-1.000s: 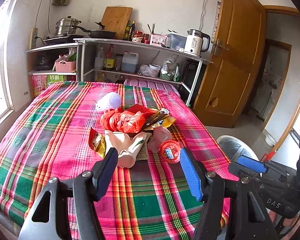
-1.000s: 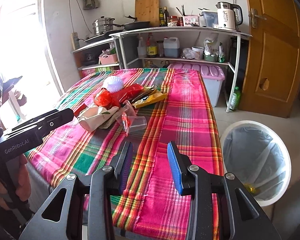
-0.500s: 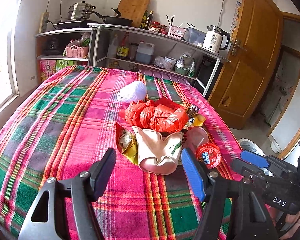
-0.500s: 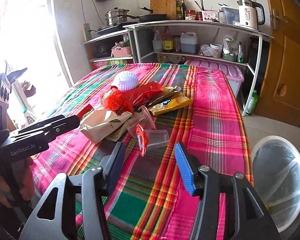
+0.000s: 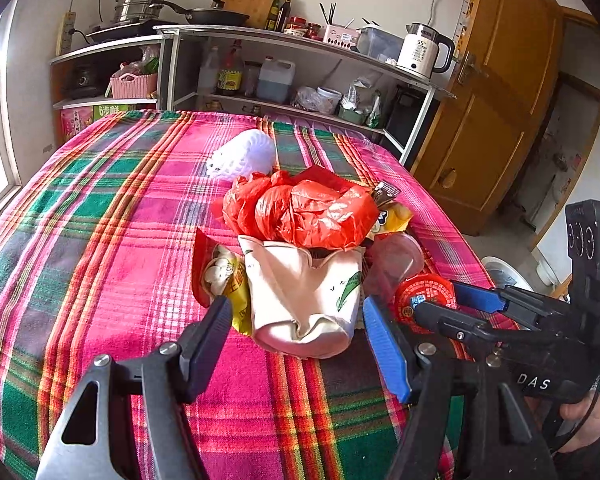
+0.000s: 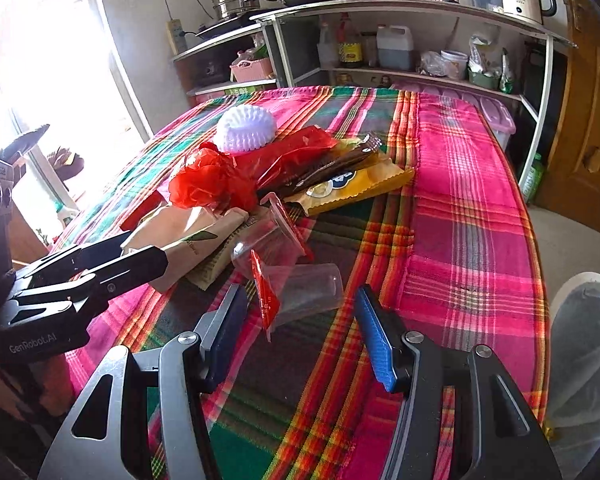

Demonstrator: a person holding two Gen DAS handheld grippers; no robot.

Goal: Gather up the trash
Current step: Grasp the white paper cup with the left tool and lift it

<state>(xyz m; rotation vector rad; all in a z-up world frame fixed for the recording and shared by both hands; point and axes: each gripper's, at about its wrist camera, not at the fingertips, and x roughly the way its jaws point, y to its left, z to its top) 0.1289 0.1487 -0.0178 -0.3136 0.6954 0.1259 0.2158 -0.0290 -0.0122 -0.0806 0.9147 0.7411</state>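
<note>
- The trash pile (image 5: 312, 248) lies mid-bench on the plaid cloth (image 5: 100, 240): crumpled red bag (image 5: 300, 210), creased beige paper bag (image 5: 304, 300), clear plastic cups (image 6: 300, 284).
- Left gripper (image 5: 296, 344) fingers stand apart, empty, just before the paper bag.
- Right gripper (image 6: 300, 332) fingers stand apart, empty, near a cup.

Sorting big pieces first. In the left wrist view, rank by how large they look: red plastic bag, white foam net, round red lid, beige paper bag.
1. red plastic bag and beige paper bag: alike, and the paper bag lies nearer, so unranked.
2. white foam net
3. round red lid
</note>
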